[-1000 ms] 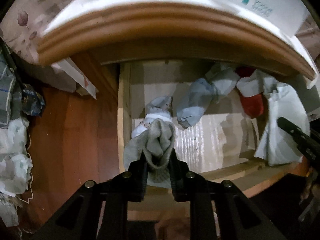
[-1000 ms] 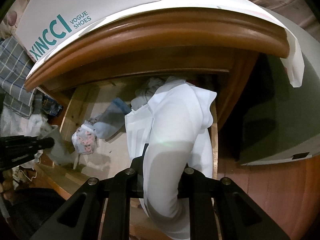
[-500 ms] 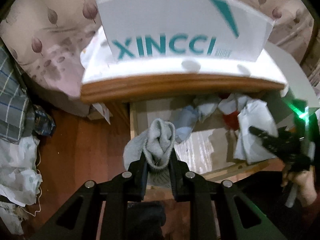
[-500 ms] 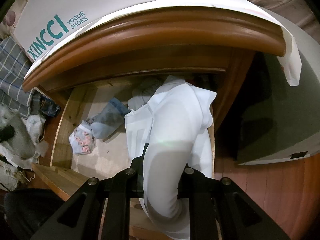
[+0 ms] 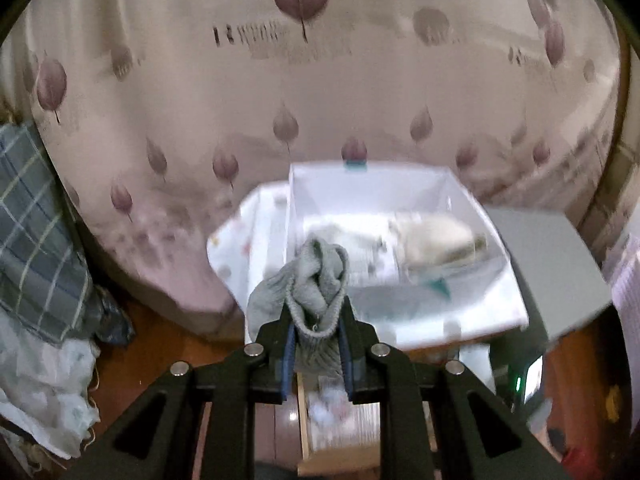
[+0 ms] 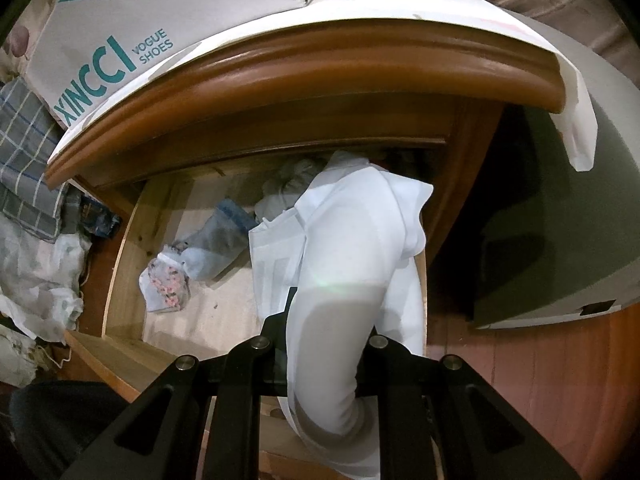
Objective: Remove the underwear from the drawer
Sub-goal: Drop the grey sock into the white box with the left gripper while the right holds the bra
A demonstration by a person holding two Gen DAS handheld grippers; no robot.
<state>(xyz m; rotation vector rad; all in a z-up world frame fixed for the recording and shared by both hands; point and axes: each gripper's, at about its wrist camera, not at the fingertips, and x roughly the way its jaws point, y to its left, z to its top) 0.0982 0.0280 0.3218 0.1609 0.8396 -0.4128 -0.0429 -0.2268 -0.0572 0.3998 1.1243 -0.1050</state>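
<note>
My left gripper (image 5: 316, 320) is shut on a grey knitted garment (image 5: 316, 280) and holds it high, in front of an open white shoebox (image 5: 400, 200) that holds a pale cloth. My right gripper (image 6: 326, 344) is shut on a white garment (image 6: 348, 256) that hangs over the right side of the open wooden drawer (image 6: 124, 280). In the drawer lie a floral piece (image 6: 166, 284), a blue-grey piece (image 6: 216, 240) and pale pieces at the back (image 6: 288, 184). The drawer's front part shows below my left gripper (image 5: 340, 420).
The shoebox marked XINCCI (image 6: 120, 24) stands on the wooden nightstand top (image 6: 320, 76). A leaf-print sheet (image 5: 240, 80) lies behind. A plaid cloth (image 5: 32, 220) and white bags (image 5: 40, 392) are at the left. A grey box (image 6: 560, 240) is at the right.
My left gripper has risen with the grey garment from the drawer up above the nightstand, toward the open shoebox. My right gripper has stayed put with the white garment.
</note>
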